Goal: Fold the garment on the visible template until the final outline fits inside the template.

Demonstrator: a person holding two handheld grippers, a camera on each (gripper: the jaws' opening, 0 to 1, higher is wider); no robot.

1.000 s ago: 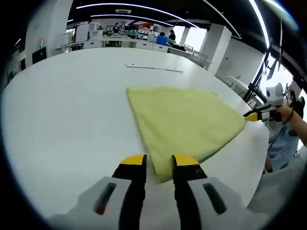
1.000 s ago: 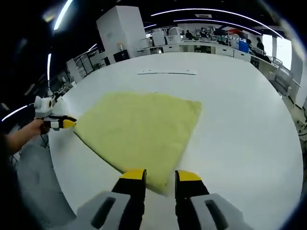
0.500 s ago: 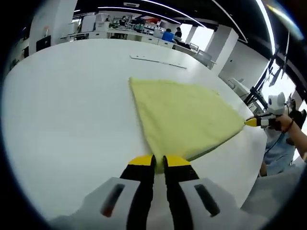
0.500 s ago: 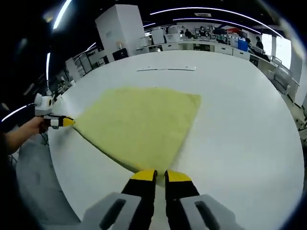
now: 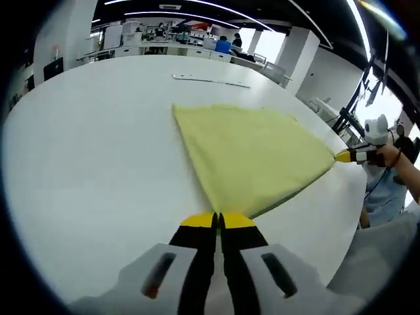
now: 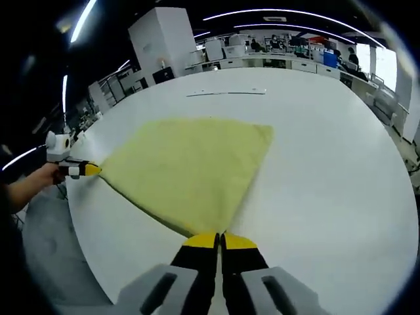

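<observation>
A pale yellow garment (image 5: 252, 154) lies spread flat on the white table (image 5: 92, 157). My left gripper (image 5: 218, 220) is shut on the garment's near corner, its yellow-tipped jaws pressed together. At the garment's right corner, the right gripper (image 5: 345, 156) pinches the cloth, held by a hand. In the right gripper view the same garment (image 6: 190, 164) spreads ahead, and my right gripper (image 6: 219, 240) is shut on its near corner. The left gripper (image 6: 90, 169) holds the far left corner there.
A thin grey strip (image 5: 210, 80) lies on the table beyond the garment, also seen as a strip (image 6: 226, 93) in the right gripper view. The table edge (image 5: 357, 216) runs close on the right by a person's arm (image 5: 403, 164). Desks and people stand far behind.
Both grippers were open astride the garment's corners a second ago; their jaws have since shut on the cloth. The corners now look drawn taut.
</observation>
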